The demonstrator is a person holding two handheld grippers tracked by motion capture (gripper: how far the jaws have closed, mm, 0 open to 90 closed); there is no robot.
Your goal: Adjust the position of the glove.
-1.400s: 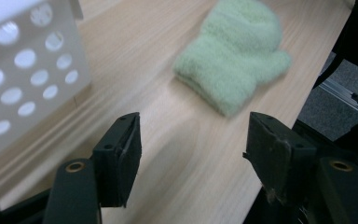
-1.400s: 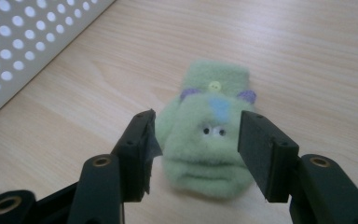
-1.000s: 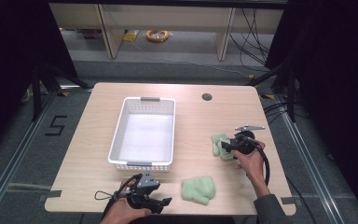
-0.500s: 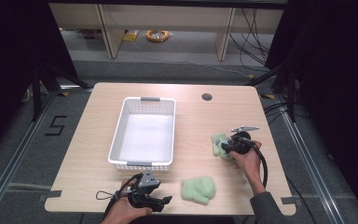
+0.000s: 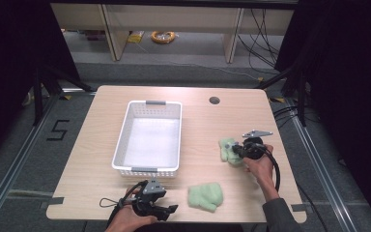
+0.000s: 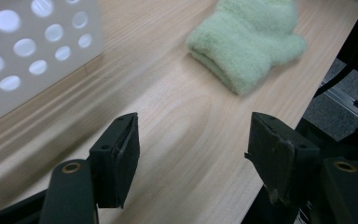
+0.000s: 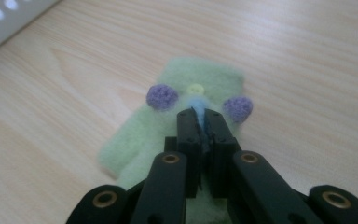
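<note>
A light green mitten [image 7: 168, 121] with two purple pom-poms lies flat on the table at the right [image 5: 228, 149]. My right gripper [image 7: 199, 116] points at it from the right [image 5: 236, 151]. Its jaws have just been closing and now pinch a fold of the mitten's fabric between the pom-poms. A second green mitten [image 5: 205, 195] lies near the front edge; in the left gripper view it sits ahead and to the right [image 6: 247, 42]. My left gripper [image 6: 193, 144] rests low over the wood by the front edge [image 5: 171, 210], open, with nothing between its jaws.
A white perforated basket [image 5: 149, 104] stands empty at the table's centre-left, and its wall [image 6: 32, 51] shows close on the left of the left gripper. A round cable hole [image 5: 214, 100] sits at the back. The table's front edge runs just behind the left hand.
The right gripper has edged slightly left onto the mitten. The left gripper, the front mitten and the basket stay where they were.
</note>
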